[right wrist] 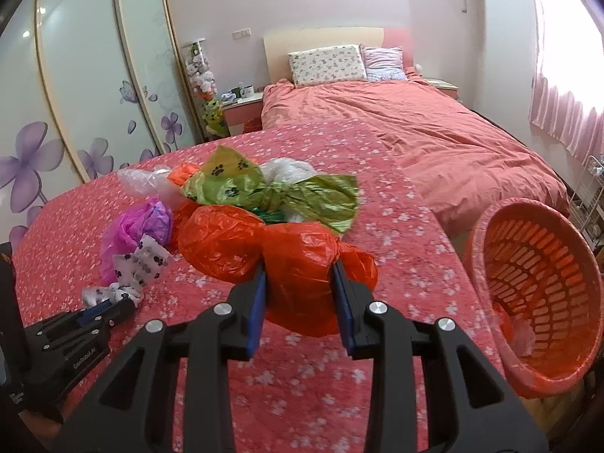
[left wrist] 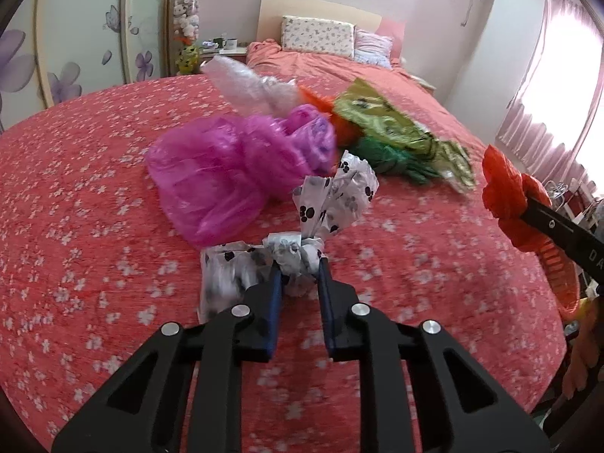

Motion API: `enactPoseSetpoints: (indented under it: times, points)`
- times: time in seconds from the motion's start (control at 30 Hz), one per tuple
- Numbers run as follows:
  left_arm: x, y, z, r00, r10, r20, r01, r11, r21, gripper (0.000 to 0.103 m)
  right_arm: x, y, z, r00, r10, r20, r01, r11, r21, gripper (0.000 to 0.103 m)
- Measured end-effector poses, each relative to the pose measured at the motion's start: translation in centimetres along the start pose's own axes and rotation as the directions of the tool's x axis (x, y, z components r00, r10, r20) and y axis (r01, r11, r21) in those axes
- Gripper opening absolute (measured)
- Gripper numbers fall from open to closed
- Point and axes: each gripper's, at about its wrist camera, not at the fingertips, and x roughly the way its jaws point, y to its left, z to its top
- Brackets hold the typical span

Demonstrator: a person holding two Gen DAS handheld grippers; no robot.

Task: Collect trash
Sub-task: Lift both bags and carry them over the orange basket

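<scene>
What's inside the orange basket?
Looking into the orange basket, something pale and crinkly like clear plastic lies at the bottom against the slotted wall. The near rim hides the lowest part, so anything more there cannot be seen.

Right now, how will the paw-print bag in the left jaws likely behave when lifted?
The paw-print bag is thin knotted plastic, so probably floppy: its loose ends should dangle. It looks crumpled and small, so likely light. The left gripper pinches the knot, which should resist slipping.
</scene>
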Motion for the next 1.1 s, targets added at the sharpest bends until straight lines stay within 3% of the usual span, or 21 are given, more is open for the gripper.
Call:
enactPoseSetpoints:
  times: [0.53, 1.1]
  points:
    - [-2.4, -7.0, 2.4, 0.988, -0.134, 0.075, 0.129, 0.989, 0.072, 0.018, -3.1, -6.7, 0.1, 0.996, -0.063, 0.058, 0.057, 0.992, 0.112, 0.033]
    - [-1.6, -15.9, 3.6, 0.953, -0.294, 0.071, 0.279, 0.945, 0.170, 0.018, -5.5, -15.1, -0.8, 0.979, -0.183, 0.090, 0.156, 0.955, 0.251, 0.033]
